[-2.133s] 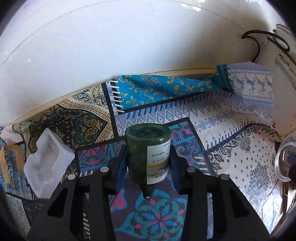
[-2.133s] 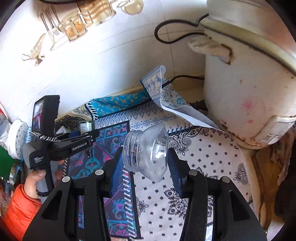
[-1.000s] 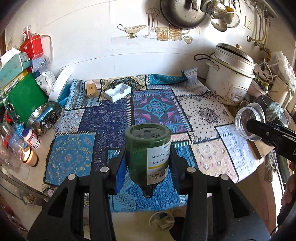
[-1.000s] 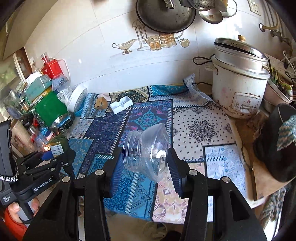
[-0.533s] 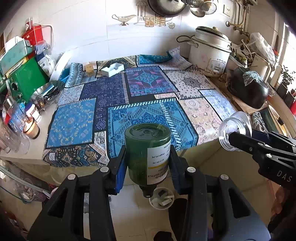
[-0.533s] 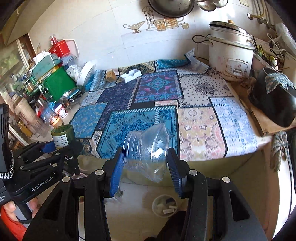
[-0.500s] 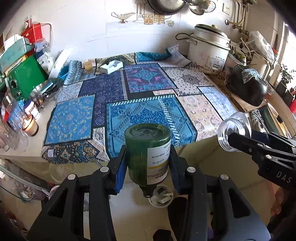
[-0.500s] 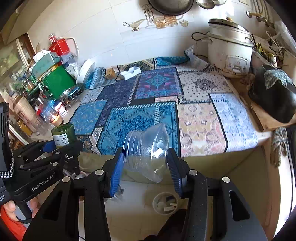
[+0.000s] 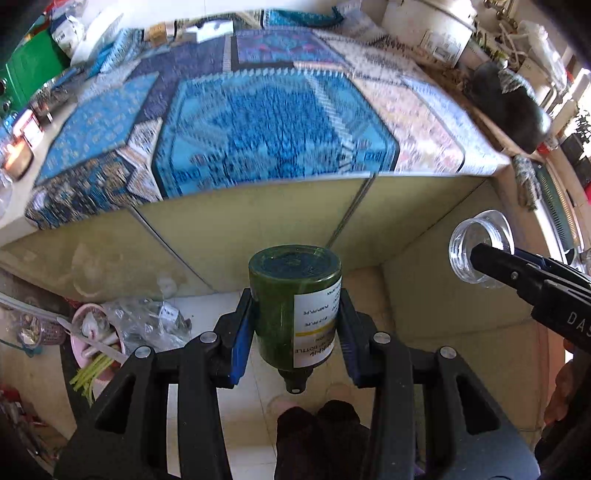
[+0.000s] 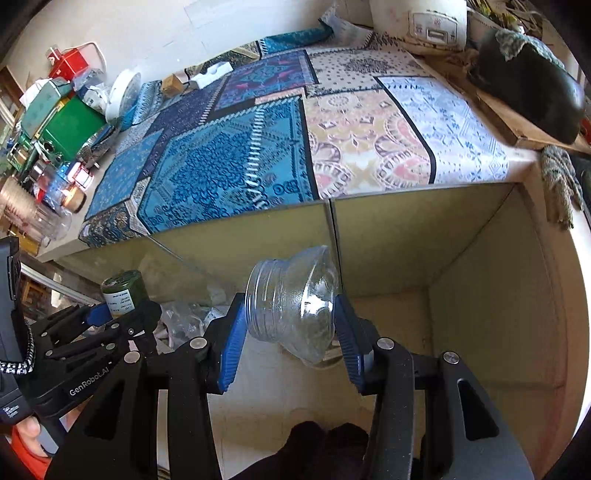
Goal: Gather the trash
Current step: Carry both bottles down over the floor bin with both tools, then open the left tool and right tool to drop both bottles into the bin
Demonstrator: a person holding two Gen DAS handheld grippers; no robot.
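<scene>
My left gripper (image 9: 293,332) is shut on a dark green bottle (image 9: 291,295) with a white and yellow label, its base towards the camera and its neck down. My right gripper (image 10: 286,325) is shut on a clear plastic jar (image 10: 295,302) lying sideways, mouth to the left. Both hang in front of the counter's edge, over the tiled floor. In the left wrist view the clear jar (image 9: 480,254) shows at the right in the other gripper's tip. In the right wrist view the green bottle (image 10: 123,291) shows at the lower left. A pink bin (image 9: 92,347) with scraps stands on the floor at the lower left.
The counter carries a patterned cloth (image 10: 236,162). Beige cabinet doors (image 9: 258,229) face me below it. A white rice cooker (image 10: 424,22) and a black bag (image 10: 532,96) sit at the right, cans and boxes (image 10: 59,125) at the left. A crumpled plastic bag (image 9: 147,321) lies beside the bin.
Both grippers have dropped from above the counter to in front of its cabinet doors and tilted further down. The floor and the pink bin have come into view. Both grips are unchanged.
</scene>
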